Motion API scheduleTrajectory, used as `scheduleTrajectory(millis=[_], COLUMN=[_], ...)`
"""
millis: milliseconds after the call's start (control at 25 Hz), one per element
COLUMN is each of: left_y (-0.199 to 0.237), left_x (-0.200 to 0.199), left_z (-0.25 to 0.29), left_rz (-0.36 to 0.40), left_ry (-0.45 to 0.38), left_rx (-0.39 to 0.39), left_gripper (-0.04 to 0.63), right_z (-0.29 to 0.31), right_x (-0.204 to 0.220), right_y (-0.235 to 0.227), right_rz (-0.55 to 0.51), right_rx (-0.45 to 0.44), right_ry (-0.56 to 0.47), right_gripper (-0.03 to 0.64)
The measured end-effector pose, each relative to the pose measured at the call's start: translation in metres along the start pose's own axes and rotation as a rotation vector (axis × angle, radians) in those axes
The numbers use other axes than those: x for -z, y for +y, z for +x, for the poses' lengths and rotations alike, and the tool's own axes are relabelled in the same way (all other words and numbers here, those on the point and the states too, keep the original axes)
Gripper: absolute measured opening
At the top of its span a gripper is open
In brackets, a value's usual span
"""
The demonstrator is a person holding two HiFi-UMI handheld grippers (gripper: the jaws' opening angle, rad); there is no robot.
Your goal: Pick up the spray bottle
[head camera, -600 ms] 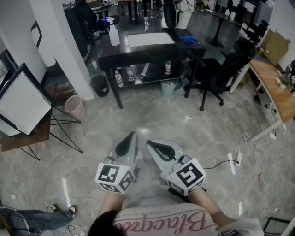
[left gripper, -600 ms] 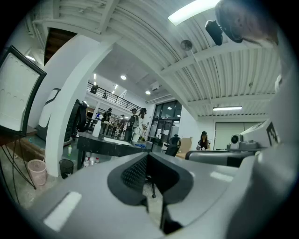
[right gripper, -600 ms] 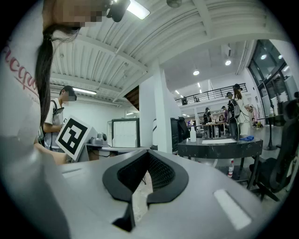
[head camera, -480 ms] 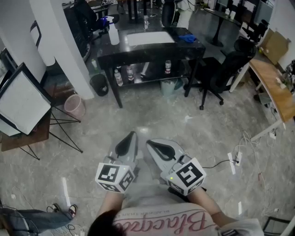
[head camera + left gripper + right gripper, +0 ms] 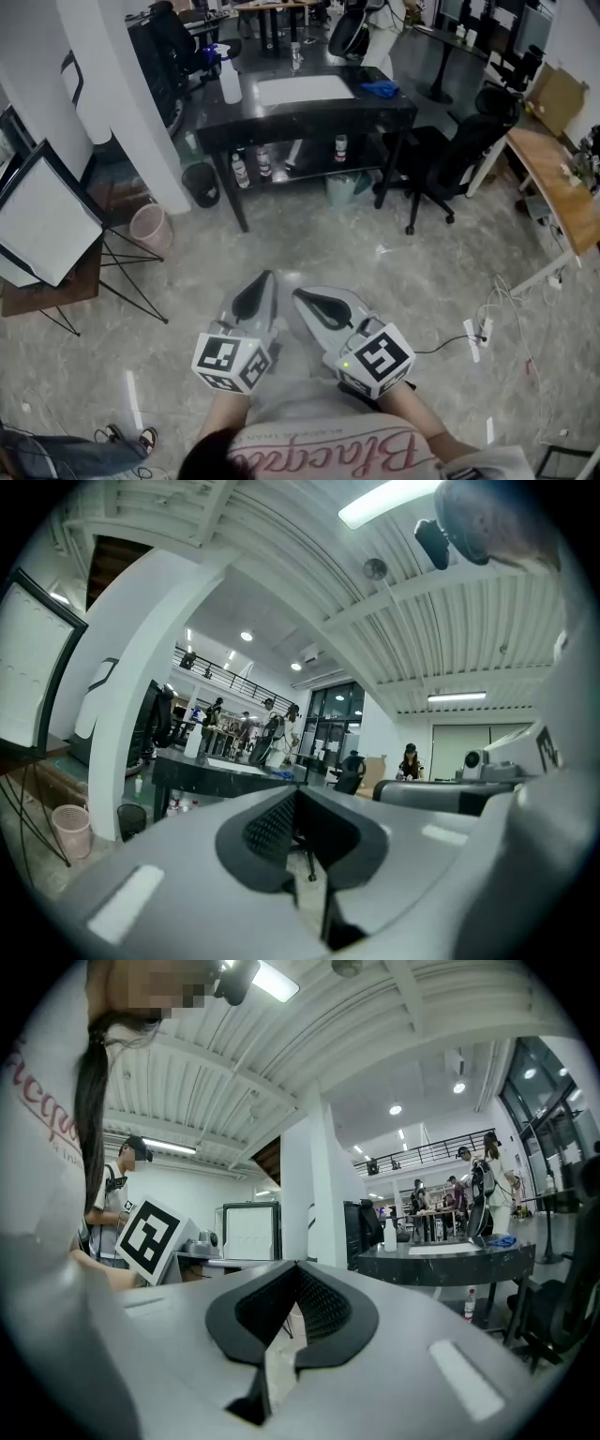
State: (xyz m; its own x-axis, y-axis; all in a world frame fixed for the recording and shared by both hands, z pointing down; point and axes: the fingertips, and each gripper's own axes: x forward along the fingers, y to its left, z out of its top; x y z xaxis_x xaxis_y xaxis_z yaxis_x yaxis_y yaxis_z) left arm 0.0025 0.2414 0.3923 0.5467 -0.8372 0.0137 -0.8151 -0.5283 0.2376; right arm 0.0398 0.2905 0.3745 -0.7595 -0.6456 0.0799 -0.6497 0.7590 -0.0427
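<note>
A white spray bottle (image 5: 230,80) with a blue trigger stands on the far left end of a black table (image 5: 309,111), well ahead of me across the floor. It also shows small in the right gripper view as the bottle (image 5: 390,1234), and as the bottle (image 5: 194,741) in the left gripper view. My left gripper (image 5: 265,281) and right gripper (image 5: 300,295) are held side by side close to my body, pointing level toward the table. The left gripper (image 5: 298,794) and the right gripper (image 5: 298,1267) have their jaws together with nothing in them.
A blue cloth (image 5: 380,89) lies on the table's right end, and small bottles stand on its lower shelf. A black office chair (image 5: 450,155) is to its right. There is a pink bin (image 5: 150,223), a white panel on a stand (image 5: 42,211), a wooden desk (image 5: 553,178) and floor cables (image 5: 478,323).
The head view has shifted slightly, so the black table sits a little lower in the picture. Both grippers stay shut and side by side.
</note>
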Motion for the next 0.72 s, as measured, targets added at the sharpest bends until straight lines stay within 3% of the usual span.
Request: scheduleTrajectory(millis=[120, 720], left_y=[0.008, 0.066], left_x=[-0.002, -0.003], left_z=[0.009, 0.079], left_rz=[0.001, -0.035], left_ry=[-0.006, 0.034], left_rx=[-0.005, -0.02], left_gripper=[-0.002, -0.002], right_z=[0.007, 0.069], right_x=[-0.003, 0.002], right_y=[-0.008, -0.075], right_rz=[0.006, 0.057], right_rx=[-0.003, -0.016], right_ry=[-0.029, 0.029], right_gripper=[0.002, 0.002])
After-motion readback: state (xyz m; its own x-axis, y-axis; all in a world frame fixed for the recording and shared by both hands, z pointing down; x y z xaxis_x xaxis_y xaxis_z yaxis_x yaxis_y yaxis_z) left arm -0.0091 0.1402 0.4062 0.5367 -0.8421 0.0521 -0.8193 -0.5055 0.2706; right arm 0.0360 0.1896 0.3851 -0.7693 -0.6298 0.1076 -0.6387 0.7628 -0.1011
